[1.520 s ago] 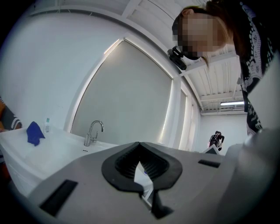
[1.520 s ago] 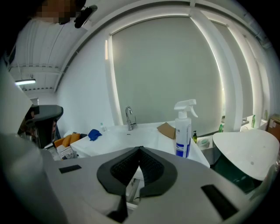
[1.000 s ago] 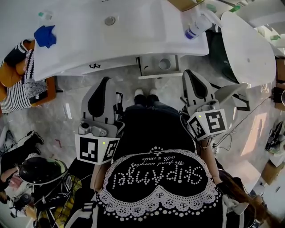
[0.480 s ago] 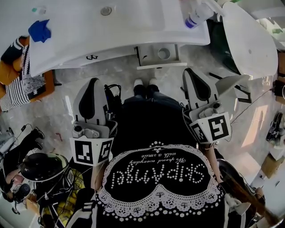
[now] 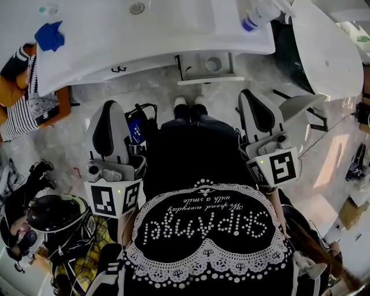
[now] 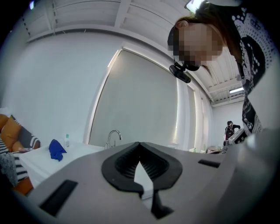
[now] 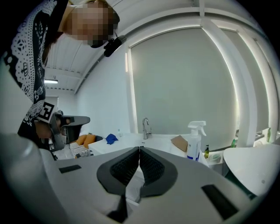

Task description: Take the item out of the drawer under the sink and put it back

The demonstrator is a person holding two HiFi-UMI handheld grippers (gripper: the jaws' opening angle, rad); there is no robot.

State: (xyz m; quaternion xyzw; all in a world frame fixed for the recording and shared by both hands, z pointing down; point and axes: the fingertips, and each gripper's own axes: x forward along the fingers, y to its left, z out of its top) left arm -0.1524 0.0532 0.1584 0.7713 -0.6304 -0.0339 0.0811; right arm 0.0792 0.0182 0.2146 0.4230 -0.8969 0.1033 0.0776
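Observation:
The white drawer (image 5: 203, 76) under the sink counter (image 5: 144, 40) stands pulled out, and a round grey item (image 5: 214, 63) lies in it. My left gripper (image 5: 108, 107) hangs shut and empty, back from the counter and left of the drawer. At the drawer's right and just as far back, my right gripper (image 5: 250, 95) is shut with nothing in it. In the left gripper view the left gripper (image 6: 139, 144) points up past the counter, pads together. The right gripper (image 7: 139, 149) shows the same in the right gripper view, facing the faucet (image 7: 145, 127).
A blue cloth (image 5: 49, 36) lies on the counter's left end and a spray bottle (image 5: 254, 17) stands at its right end. A large white tub (image 5: 324, 58) sits at the right. Striped cushions (image 5: 23, 110) lie at the left. Another person (image 5: 52, 217) crouches at lower left.
My left gripper has drifted left and slightly back from the counter. The right gripper has barely moved. Both stay shut.

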